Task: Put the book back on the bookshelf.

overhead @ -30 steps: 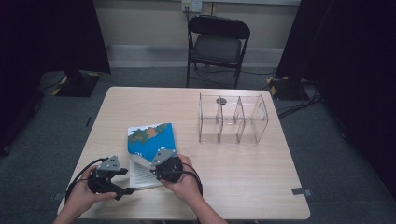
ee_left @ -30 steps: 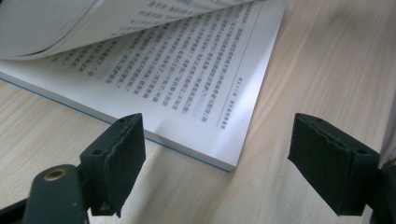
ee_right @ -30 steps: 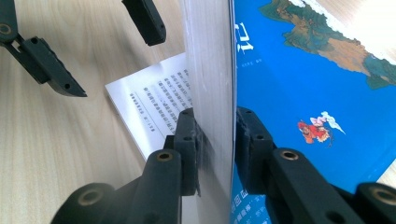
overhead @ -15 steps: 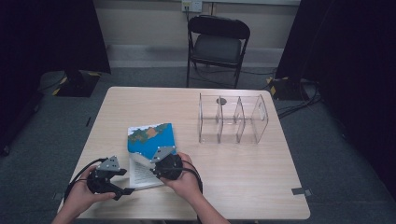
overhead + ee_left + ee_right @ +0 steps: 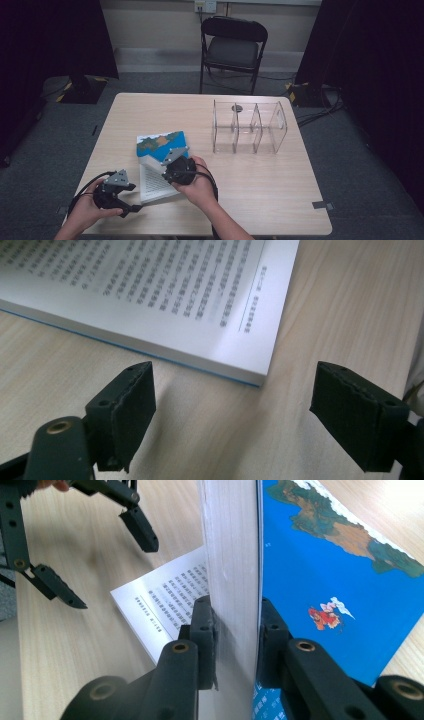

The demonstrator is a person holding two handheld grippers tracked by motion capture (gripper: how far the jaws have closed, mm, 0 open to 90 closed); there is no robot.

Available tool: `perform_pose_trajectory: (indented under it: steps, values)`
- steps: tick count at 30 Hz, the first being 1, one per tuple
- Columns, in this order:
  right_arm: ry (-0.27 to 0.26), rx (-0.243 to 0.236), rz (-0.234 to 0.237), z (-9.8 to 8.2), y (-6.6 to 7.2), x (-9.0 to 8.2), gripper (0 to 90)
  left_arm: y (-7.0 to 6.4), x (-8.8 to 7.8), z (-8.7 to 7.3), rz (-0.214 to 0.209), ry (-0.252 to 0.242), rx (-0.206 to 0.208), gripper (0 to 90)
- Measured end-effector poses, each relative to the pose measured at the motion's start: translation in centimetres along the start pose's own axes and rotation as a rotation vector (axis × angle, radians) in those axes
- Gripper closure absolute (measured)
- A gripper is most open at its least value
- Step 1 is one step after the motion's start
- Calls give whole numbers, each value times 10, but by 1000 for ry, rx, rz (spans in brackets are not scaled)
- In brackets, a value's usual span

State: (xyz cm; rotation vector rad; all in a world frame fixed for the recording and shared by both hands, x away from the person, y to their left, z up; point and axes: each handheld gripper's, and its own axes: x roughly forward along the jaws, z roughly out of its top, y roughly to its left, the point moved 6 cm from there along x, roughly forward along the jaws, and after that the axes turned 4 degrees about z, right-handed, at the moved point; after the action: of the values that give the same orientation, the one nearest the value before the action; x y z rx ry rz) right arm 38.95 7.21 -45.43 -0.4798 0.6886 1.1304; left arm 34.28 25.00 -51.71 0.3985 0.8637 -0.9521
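**Right gripper clamps a lifted block of pages; left gripper stands open at the book's corner**

High view. A book (image 5: 159,167) lies open on the near-left part of the wooden counter (image 5: 260,195). Its blue cover with a map-like picture faces up on the far side; a white printed page faces up on the near side. The right gripper (image 5: 176,167) sits over the middle of the book, held by the person's right hand (image 5: 197,186). The left gripper (image 5: 116,192) rests low at the near-left edge of the counter, just beside the book's near corner, held by the left hand (image 5: 87,212). A clear divided organiser (image 5: 248,127) stands on the far-right part of the counter, well apart from the book. A black folding chair (image 5: 232,47) stands beyond the counter.

Left gripper view. The two black fingers (image 5: 122,415) stand wide apart, released, with bare counter (image 5: 210,440) between them. The corner of the printed page block (image 5: 165,300) lies just ahead of them, flat on the counter, not touched by either finger.

Right gripper view. The fingers (image 5: 202,635) are clenched on a thick block of pages (image 5: 232,570) raised on edge, one finger on each side, pads pressing the paper. The blue cover (image 5: 330,575) lies to the right of the block, the printed page (image 5: 165,600) flat to the left. The left gripper (image 5: 75,545) shows farther off above the counter, its fingers apart.
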Motion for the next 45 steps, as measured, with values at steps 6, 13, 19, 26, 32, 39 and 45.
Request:
perform_pose_trajectory:
  steps: [6, 13, 19, 26, 32, 39, 45]
  values:
    - [6, 5, 5, 7, -4, -4, 753, 1, 4, -6, -10, 32, 7, 187]
    - [17, 30, 14, 14, -6, -7, 754, 6, 6, -12, 6, 34, -1, 188]
    - [17, 43, 15, 18, -9, -10, 754, 10, 10, -14, 75, 24, 54, 159]
    - [19, 62, 17, 24, -11, -13, 755, 8, 14, -11, 89, 12, 48, 120]
    - [26, 83, 18, 28, -12, -15, 755, 5, 22, -6, 114, -5, 18, 62]
    - [25, 83, 20, 28, -10, -16, 754, 6, 20, -1, 124, -32, 9, 253]
    - [31, 58, 18, 16, -5, -10, 750, 6, 16, 2, 126, -46, -6, 259]
